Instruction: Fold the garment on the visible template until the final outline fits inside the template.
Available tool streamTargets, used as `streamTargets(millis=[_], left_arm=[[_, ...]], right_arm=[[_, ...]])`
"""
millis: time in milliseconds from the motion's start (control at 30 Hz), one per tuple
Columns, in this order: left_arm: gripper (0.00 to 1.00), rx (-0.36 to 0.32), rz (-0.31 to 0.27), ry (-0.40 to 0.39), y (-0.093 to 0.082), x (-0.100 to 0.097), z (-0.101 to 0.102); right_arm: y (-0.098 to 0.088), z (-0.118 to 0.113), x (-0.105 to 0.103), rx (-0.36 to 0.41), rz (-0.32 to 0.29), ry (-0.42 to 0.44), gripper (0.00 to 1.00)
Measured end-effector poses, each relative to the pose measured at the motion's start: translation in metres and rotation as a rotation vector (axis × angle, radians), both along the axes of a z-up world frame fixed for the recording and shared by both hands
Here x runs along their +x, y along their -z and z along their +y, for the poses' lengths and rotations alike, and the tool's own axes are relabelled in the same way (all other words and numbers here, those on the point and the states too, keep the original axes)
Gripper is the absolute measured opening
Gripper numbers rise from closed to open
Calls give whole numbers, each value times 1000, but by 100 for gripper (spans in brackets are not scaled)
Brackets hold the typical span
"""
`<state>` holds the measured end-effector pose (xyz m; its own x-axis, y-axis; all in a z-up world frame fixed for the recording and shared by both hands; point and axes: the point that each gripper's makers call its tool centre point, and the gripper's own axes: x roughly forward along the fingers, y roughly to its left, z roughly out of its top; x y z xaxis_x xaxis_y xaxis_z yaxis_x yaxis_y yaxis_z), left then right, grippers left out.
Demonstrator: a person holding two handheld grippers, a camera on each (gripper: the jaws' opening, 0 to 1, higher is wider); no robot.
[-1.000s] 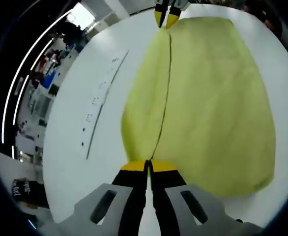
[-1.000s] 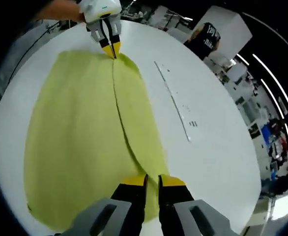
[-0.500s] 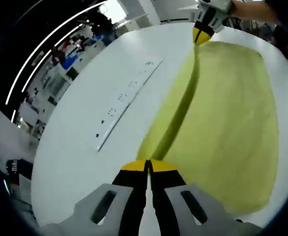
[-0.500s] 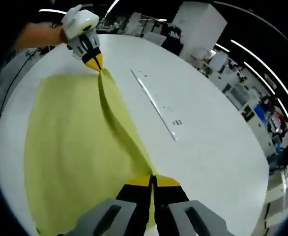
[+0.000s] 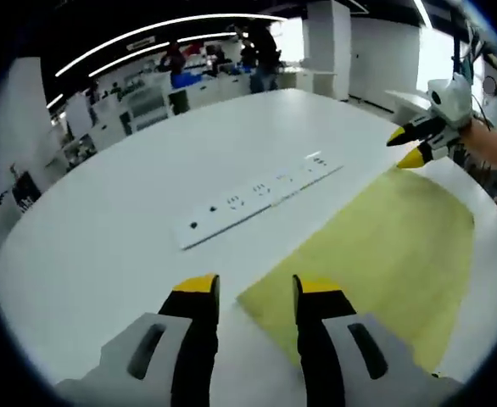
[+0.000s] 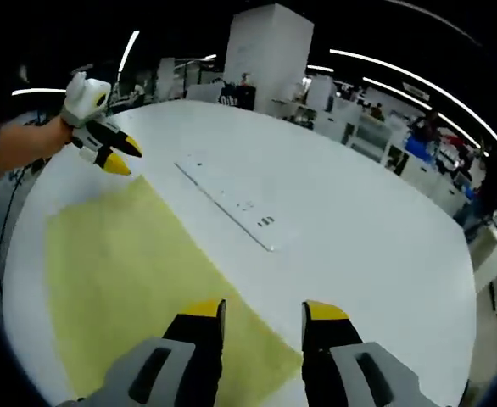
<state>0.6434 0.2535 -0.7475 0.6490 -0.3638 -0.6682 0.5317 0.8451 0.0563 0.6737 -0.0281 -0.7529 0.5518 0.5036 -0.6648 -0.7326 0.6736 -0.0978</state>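
My left hand-held gripper (image 5: 250, 287) is spread wide and carries nothing, tips just above the near corner of the yellow garment (image 5: 376, 254). My right hand-held gripper (image 6: 264, 310) is likewise wide and bare over its own near corner of the garment. Garment lies flat on the white bench (image 5: 104, 246), one straight folded edge running from my left tips out to the right gripper's yellow tips at far right.

Judgement: fold just laid, both ends let go. To do the step well, I'd lift both grippers straight up so the tips don't drag the edge, then check the outline before re-gripping for the next fold. Pinch corners only, keep both ends level so the crease stays straight.

Beyond the garment, a long white strip with dark marks (image 5: 261, 195) lies apart from the folded edge, roughly parallel; can't tell if it belongs to the template.

View differences: left gripper view shows the folded edge end to end. Right gripper view shows the garment's other side running toward the bench rim, plus a person's hand (image 6: 28, 142) on the left gripper.
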Motion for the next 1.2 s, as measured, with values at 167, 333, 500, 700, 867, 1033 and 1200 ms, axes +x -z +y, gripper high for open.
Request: streamTargets(millis=[167,333,500,700,867,1033,1200], left_arm=[[35,-32,-5,9,-11,-6,-4],[37,-127,-13,-19,-25,-13,-10],[37,-141,-20,-9,-35,-22,-16],[37,-182,-31,-11,-49,-32,-24],[38,-199,-37,-3,-60,-42,-34],[37,-212,-33,11,-68,-53,-42],[37,-215,-27,28,-71,-63,-49]], right_arm=[[-3,-2,-5,22,17,13,35],[-11,-2,-14,50,20,23,36],[-23,-2,-24,76,14,27,35],[-40,1,-38,108,-10,17,36],[-52,-1,-49,136,-21,16,37],[-58,-5,-60,162,-23,27,38],[-59,-15,-75,173,-20,41,37]])
